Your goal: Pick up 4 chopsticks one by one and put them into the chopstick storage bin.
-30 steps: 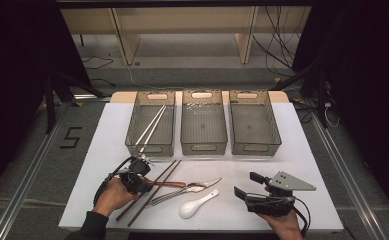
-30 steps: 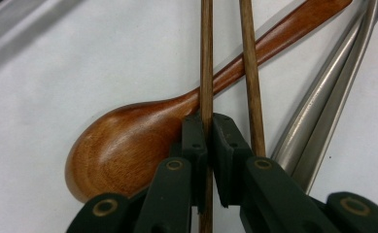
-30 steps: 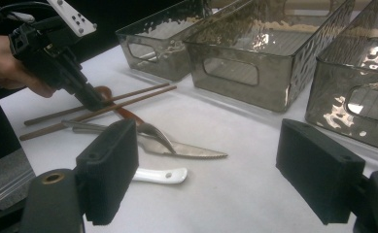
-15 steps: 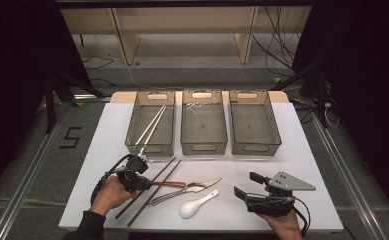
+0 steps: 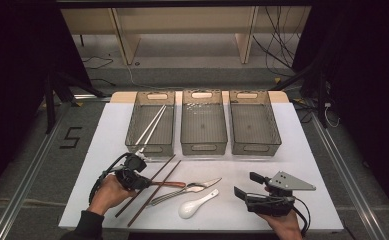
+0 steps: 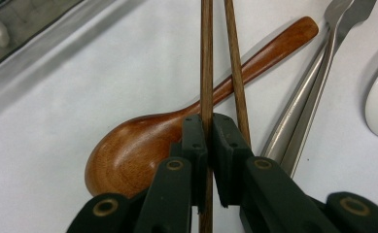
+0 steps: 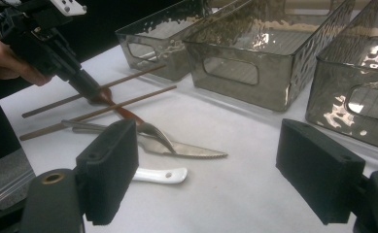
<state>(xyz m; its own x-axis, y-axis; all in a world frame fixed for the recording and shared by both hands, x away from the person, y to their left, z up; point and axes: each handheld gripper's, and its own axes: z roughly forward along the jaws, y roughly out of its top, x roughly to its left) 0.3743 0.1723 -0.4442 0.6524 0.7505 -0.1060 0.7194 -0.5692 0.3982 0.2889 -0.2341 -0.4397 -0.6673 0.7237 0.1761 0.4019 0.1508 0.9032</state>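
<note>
From the high view, I am seeing my left gripper (image 5: 141, 183) resting low on the white table (image 5: 312, 150), nipping one of the two brown chopsticks (image 5: 154, 187) where they are lying slantwise in front of the left bin (image 5: 151, 122), which is already holding a pale pair. My right gripper (image 5: 247, 187) is waiting near the table's front edge, well apart from the cutlery.

In the left gripper view, the jaws are pressing together on the left-hand chopstick (image 6: 206, 63), with the second chopstick (image 6: 236, 73) running just beside the pads and the wooden spoon (image 6: 143, 145) lying underneath. I am judging the stick light, stiff and rather slick, so a grip this far from its middle is likely letting it swing; nearer the middle would be steadier.

In the right gripper view, my own jaws are standing spread wide with nothing between them, and beyond them the knife (image 7: 196, 150) and the white spoon (image 7: 157, 174) are lying flat.
</note>
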